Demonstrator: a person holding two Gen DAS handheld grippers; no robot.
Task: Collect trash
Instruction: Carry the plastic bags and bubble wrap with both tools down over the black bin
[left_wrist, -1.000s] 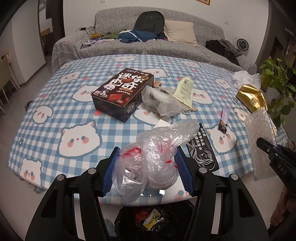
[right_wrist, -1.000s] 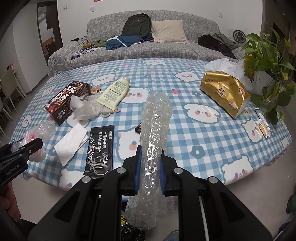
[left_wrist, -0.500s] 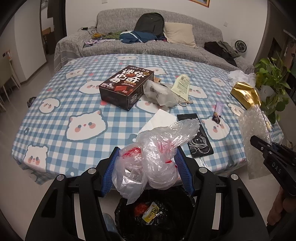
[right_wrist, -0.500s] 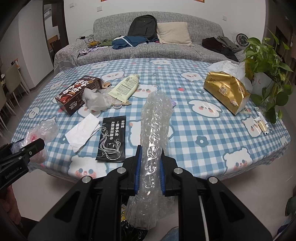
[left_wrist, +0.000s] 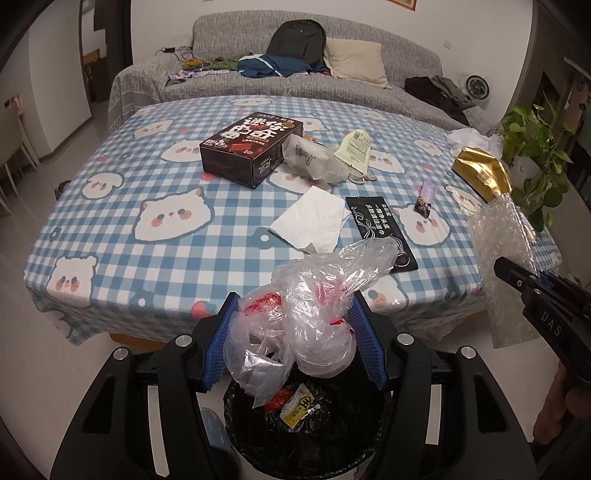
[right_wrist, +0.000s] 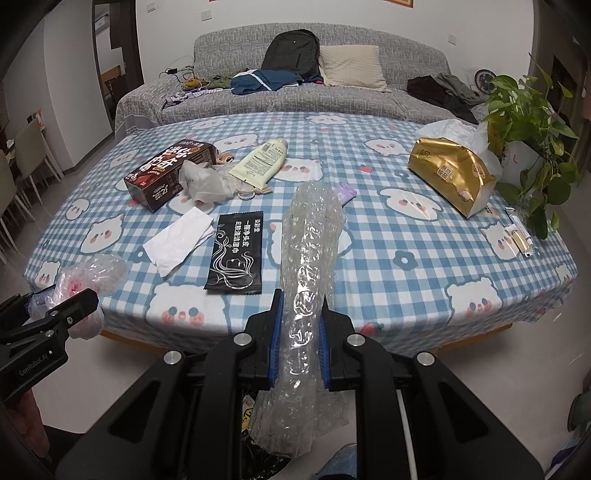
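Observation:
My left gripper (left_wrist: 295, 332) is shut on a crumpled clear plastic bag (left_wrist: 314, 302) with red print, held right above a bin lined with a black bag (left_wrist: 306, 424) that holds wrappers. My right gripper (right_wrist: 297, 332) is shut on a strip of bubble wrap (right_wrist: 308, 258), held off the table's near edge; it also shows in the left wrist view (left_wrist: 502, 251). On the checked tablecloth (left_wrist: 110, 229) lie a white tissue (left_wrist: 314, 219), a black sachet (left_wrist: 380, 229), a dark snack box (left_wrist: 251, 147), a crumpled grey bag (left_wrist: 314, 162) and a cream pouch (right_wrist: 262, 160).
A gold tissue pack (right_wrist: 450, 173) and a potted plant (right_wrist: 524, 122) stand at the table's right side. A small purple wrapper (left_wrist: 424, 197) lies near the black sachet. A grey sofa (right_wrist: 295, 85) with a backpack and clothes is behind the table.
Both grippers have drawn back from the table toward me, with their loads still held. The bin has come fully into view under my left gripper.

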